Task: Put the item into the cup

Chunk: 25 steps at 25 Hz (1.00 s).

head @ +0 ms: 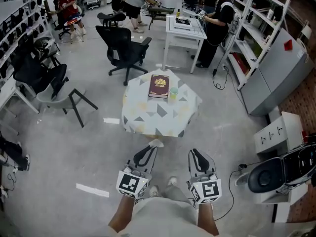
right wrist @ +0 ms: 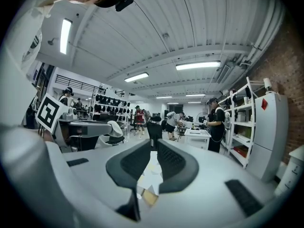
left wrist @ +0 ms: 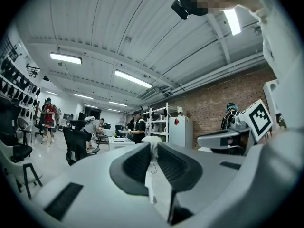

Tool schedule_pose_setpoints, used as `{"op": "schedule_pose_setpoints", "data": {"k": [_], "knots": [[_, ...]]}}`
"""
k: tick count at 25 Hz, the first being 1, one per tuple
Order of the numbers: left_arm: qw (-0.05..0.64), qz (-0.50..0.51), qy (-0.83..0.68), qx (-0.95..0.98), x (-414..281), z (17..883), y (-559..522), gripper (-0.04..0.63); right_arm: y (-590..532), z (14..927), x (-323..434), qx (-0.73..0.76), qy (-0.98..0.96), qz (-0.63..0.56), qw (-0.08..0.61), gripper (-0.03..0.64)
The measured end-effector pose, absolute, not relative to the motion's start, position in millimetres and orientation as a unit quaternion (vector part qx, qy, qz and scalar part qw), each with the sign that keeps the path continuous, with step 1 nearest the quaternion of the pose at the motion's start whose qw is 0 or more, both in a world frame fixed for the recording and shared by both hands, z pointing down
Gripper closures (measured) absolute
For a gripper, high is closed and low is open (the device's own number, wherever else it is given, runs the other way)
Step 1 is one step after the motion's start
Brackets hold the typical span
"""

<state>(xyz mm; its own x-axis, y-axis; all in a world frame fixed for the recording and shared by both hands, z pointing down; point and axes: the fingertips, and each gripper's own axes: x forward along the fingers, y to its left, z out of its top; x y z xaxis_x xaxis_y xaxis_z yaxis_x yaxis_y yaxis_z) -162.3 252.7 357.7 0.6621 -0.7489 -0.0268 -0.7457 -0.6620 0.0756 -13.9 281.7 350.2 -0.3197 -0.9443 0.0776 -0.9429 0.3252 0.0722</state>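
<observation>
One item (head: pixel 156 143), a small white crumpled piece, sits pinched at the tip of the left gripper (head: pixel 152 148), on the near side of the table (head: pixel 148 118) and well short of its edge; in the left gripper view the item (left wrist: pixel 152 145) shows as a white tuft standing up between the two dark pads, which are clenched on it. The right gripper (head: pixel 194 153) is just beside the left one, also on the near side of the table; its jaws are drawn together to a thin slit with nothing in it, and through that slit the right gripper view shows only the table's patterned cloth (right wrist: pixel 151 172).

One cup (head: pixel 174 92), pale green and upright, stands on the far half of the table, towards its right; one dark red book (head: pixel 159 86) lies flat just beside the cup, on its left.

Beyond the table stands one black office chair (head: pixel 124 49); further back and to the right of it is one white desk (head: pixel 184 31), with one person in black (head: pixel 217 24) standing at its right end.
</observation>
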Motion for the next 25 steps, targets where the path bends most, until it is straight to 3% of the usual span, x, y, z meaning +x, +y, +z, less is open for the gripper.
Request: {"op": "schedule_pose_setpoints", "data": {"k": [25], "knots": [[0.023, -0.011, -0.428, 0.903, -133.3, 364.0, 160.4, 0.540, 176.2, 359.8, 15.4, 0.567, -0.823, 0.009, 0.035, 0.568]]}}
